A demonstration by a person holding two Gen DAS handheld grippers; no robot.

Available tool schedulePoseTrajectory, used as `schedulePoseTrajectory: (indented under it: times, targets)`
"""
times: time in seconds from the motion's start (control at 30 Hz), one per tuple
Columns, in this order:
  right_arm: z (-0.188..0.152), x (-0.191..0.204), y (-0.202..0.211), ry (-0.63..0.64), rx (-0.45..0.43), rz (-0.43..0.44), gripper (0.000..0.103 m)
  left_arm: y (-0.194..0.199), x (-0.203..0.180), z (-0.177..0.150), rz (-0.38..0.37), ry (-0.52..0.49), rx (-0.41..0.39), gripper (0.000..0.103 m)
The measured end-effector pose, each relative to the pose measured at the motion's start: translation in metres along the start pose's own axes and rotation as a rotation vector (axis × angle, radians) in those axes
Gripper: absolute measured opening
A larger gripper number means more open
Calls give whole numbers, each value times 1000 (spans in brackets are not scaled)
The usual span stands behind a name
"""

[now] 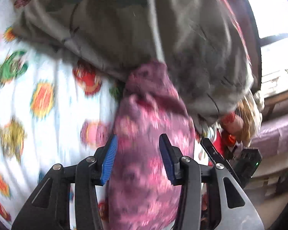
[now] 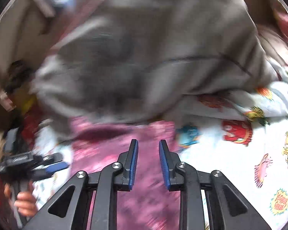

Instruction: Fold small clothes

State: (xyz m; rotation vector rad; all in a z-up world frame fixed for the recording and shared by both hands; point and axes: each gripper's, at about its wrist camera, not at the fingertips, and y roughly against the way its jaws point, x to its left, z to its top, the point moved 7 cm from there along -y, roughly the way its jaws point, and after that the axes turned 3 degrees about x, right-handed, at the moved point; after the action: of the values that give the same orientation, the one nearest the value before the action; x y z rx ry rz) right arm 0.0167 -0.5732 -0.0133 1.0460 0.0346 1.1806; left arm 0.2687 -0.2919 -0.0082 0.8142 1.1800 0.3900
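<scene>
We've got the pink patterned garment (image 1: 149, 153) spread on the cartoon-print sheet (image 1: 38, 99), its far end tucked under a grey blanket (image 1: 144, 38), probably why it's bunching. Left gripper (image 1: 138, 159) tilts down over it, jaws partly apart, cloth between them, not pinched. Right gripper (image 2: 148, 163) angles down too, gap narrower, gripping nothing.

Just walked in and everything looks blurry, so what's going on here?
A person is working with hand-held tongs on a pink patterned garment lying on a cartoon-print sheet, partly under a grey garment. The left tongs stand open with the pink cloth between the pads. The right tongs hover over the same cloth, jaws narrowly apart, gripping nothing visible. The person's hand holds the left tool. No fold is visible yet.
</scene>
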Motion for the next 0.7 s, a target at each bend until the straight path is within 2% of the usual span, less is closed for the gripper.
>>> schedulePoseTrajectory:
  times: [0.03,0.1,0.13,0.17,0.2,0.23,0.27,0.33,0.37,0.4,0.47,0.57,0.63,0.7]
  targets:
    - [-11,8,4,29,6,46,25,-5,1,-9,10,-3,16,43]
    - [-28,11,-5,73,55,52,21,-27,11,-24,104,-7,87,44]
    - [-43,8,-21,102,135,-8,18,-30,17,-29,117,-6,108,44]
    - [-56,5,-31,147,180,-79,18,-26,16,-34,107,2,113,44]
    - [-54,6,-25,167,151,-89,19,-20,13,-36,93,2,112,43]
    - [-52,10,-12,164,136,-98,25,-10,10,-39,83,-9,98,43]
    - [-52,14,-3,144,125,-88,25,-1,8,-42,81,-20,81,43]
    - [-58,22,23,138,85,0,25,13,6,-59,66,-56,71,44]
    - [-67,22,34,151,80,23,26,13,8,-70,83,-71,78,44]
    - [-76,24,36,165,93,20,27,6,11,-75,107,-81,96,44]
    - [-109,17,26,233,185,-58,28,-9,17,-97,142,-96,154,45]
    - [-124,18,34,305,166,-107,28,-1,18,-103,116,-86,156,45]
    - [-116,19,46,259,178,-93,30,9,16,-98,78,-76,144,45]
    - [-94,5,64,146,117,-32,45,20,18,-86,66,-65,109,45]
